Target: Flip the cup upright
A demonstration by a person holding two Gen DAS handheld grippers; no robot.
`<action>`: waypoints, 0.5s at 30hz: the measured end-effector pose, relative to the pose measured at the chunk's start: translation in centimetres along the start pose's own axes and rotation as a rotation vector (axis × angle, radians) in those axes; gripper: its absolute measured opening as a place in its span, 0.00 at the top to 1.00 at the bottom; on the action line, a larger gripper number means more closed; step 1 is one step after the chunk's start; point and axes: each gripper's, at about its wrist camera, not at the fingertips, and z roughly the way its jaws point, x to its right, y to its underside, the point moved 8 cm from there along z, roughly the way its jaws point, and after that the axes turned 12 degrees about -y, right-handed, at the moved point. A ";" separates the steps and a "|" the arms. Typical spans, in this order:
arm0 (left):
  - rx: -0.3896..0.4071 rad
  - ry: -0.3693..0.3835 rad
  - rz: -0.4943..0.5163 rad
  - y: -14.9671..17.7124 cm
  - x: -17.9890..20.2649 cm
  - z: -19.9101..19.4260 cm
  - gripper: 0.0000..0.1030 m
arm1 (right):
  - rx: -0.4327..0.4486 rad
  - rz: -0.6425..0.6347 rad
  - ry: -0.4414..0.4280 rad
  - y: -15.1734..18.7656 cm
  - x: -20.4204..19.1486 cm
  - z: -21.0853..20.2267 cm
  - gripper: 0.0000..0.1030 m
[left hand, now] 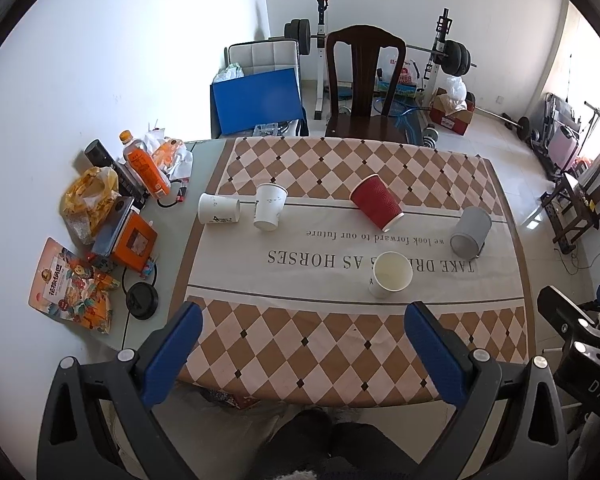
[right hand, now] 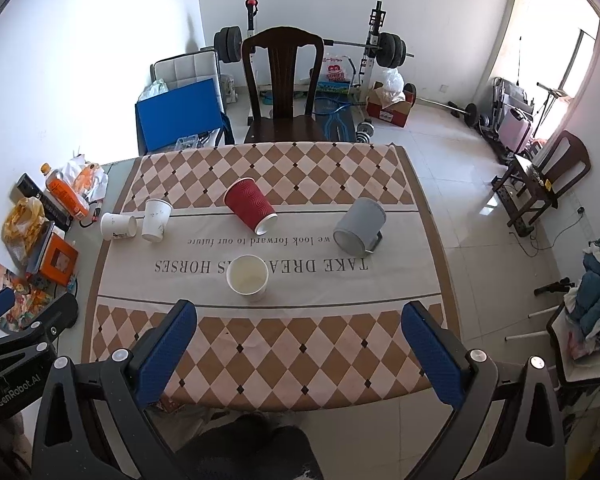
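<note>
Several cups sit on the checkered tablecloth (left hand: pixel 340 352). A white paper cup (left hand: pixel 391 274) stands upright, mouth up; it also shows in the right wrist view (right hand: pixel 248 277). A red ribbed cup (left hand: pixel 376 202) (right hand: pixel 250 205) lies on its side. A grey mug (left hand: pixel 471 231) (right hand: pixel 359 226) lies on its side with its handle on the cloth. Two white paper cups (left hand: pixel 219 209) (left hand: pixel 270 207) lie tipped at the left; they also show in the right wrist view (right hand: pixel 118 226) (right hand: pixel 156 219). My left gripper (left hand: pixel 304 328) is open and empty above the near table edge. My right gripper (right hand: pixel 300 326) is open and empty, also held high.
Snack bags (left hand: pixel 72 284), an orange bottle (left hand: pixel 144 166), an orange box (left hand: pixel 134 242) and a black lid (left hand: pixel 142 300) clutter the left table edge. A dark wooden chair (left hand: pixel 364 80) stands behind the table. Weights and a barbell rack (right hand: pixel 372 44) are beyond.
</note>
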 end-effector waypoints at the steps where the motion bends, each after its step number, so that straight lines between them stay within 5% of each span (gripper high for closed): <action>1: 0.000 -0.002 -0.001 0.0 0.1 0.0 0.00 | 0.000 0.000 -0.001 -0.1 0.0 0.1 0.00; 15: -0.001 0.008 -0.003 0.0 0.1 -0.1 0.00 | -0.008 0.004 0.015 0.1 0.1 0.5 0.00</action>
